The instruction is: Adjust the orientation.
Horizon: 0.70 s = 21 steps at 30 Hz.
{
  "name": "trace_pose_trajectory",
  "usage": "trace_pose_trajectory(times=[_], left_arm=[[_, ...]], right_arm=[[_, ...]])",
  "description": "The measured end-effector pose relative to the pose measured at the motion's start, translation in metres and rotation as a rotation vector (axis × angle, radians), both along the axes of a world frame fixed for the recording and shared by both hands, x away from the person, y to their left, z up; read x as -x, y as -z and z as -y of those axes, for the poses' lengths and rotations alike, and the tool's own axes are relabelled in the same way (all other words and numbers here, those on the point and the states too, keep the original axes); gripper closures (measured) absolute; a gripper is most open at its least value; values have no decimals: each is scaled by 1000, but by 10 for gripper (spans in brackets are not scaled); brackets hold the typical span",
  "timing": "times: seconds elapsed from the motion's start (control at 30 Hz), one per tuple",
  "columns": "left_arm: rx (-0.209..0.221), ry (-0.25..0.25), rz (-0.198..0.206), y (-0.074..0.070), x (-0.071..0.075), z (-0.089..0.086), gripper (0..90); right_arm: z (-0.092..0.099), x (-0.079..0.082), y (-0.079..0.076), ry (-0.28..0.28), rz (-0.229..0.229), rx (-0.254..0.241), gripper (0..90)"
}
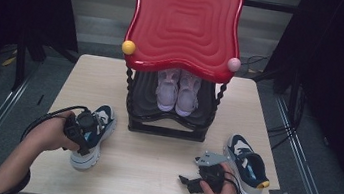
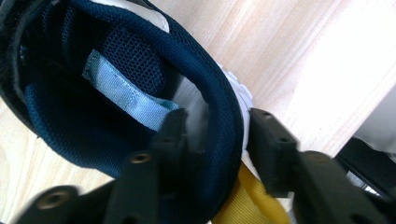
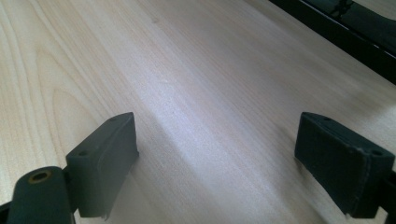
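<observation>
The navy shoe (image 1: 92,137) is sitting at the table's (image 1: 149,175) left front, its heel collar between the left gripper's (image 2: 217,140) jaws, seemingly pinched. The right gripper (image 3: 217,154) is waiting, jaws apart. Next is probably lifting it toward the rack (image 1: 169,122).

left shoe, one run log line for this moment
left gripper: jaws astride heel collar of left navy shoe | right gripper: open over table | right navy shoe: untouched

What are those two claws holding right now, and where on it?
The left gripper pinches the navy sneaker by its padded heel collar; the right gripper holds nothing.
</observation>
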<state>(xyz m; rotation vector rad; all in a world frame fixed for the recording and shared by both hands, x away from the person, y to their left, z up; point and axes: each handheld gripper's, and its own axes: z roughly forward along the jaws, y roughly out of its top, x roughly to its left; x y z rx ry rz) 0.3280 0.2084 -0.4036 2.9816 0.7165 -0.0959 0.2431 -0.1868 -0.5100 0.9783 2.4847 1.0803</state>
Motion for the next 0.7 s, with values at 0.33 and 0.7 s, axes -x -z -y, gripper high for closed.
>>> trace_pose_trajectory(times=[0.33,0.7], left_arm=[[89,-55,-12,-1,0,18,706],[51,-39,-2,-5,-3,28,652]], right_arm=[[0,0,0,-2,-3,-1,121],[0,0,0,-2,0,0,121]])
